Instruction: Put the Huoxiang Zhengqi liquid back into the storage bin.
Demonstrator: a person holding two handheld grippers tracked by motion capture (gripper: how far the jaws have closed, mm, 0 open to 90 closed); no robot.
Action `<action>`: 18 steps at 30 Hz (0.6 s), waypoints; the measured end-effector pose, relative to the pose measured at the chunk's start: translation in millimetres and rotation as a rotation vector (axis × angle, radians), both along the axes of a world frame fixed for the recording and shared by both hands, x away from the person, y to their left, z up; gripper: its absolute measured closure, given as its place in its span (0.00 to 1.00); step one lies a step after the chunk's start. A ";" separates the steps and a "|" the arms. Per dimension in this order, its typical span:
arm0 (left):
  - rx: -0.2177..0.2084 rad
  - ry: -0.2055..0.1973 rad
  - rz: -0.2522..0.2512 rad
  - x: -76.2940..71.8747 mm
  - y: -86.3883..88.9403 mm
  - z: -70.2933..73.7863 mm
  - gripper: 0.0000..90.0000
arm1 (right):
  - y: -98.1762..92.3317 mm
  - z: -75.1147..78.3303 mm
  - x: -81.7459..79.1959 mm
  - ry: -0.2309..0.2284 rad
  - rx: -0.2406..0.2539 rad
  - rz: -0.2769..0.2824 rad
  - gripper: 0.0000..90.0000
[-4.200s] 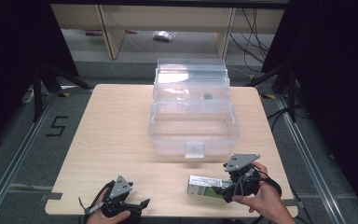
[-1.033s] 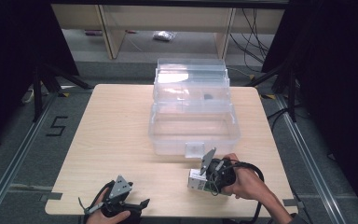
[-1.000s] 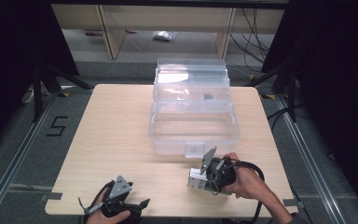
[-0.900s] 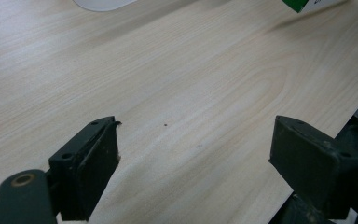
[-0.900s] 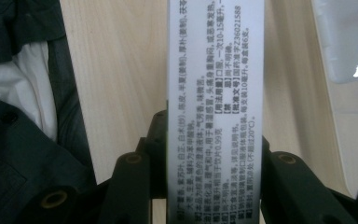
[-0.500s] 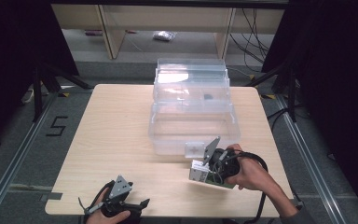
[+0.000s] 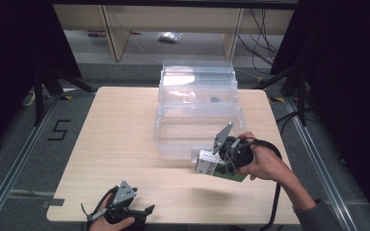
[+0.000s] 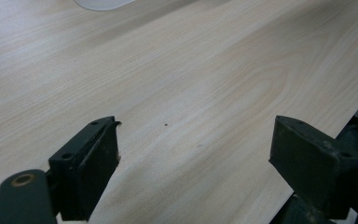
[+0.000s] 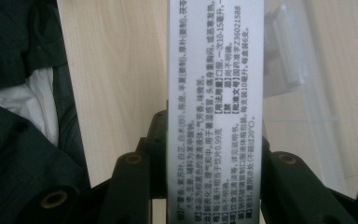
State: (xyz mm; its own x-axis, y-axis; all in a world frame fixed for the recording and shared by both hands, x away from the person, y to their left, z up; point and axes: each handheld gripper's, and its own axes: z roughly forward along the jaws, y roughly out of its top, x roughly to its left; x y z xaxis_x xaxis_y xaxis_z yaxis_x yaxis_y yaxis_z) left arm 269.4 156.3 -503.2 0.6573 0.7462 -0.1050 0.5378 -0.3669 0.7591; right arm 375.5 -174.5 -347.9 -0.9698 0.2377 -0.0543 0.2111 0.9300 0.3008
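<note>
Black jaws of the left gripper [image 7: 142, 211] stand spread and empty at the wooden table's [image 7: 115, 144] near edge. Farther in, the right gripper [image 7: 211, 163] pinches a white-and-green medicine box [image 7: 211, 166] off the tabletop, just before the clear plastic storage box [image 7: 197, 113] at the far side.

A clear bin [image 7: 197, 113] stands mid-table [image 7: 111, 144]; the carton [image 7: 212, 166] is just before its front right.
</note>
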 end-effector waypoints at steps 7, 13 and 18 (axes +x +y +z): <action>-0.012 0.003 -0.001 -0.6 -0.6 0.3 0.16 | 0.3 14.1 6.6 0.002 0.000 -0.020 0.72; -0.011 0.002 -0.005 -0.6 -0.2 0.3 0.16 | 0.7 27.0 17.3 -0.005 0.002 0.000 0.72; -0.013 0.000 -0.007 -0.6 -0.5 -0.5 0.16 | -1.4 35.4 28.5 -0.018 -0.003 -0.006 0.72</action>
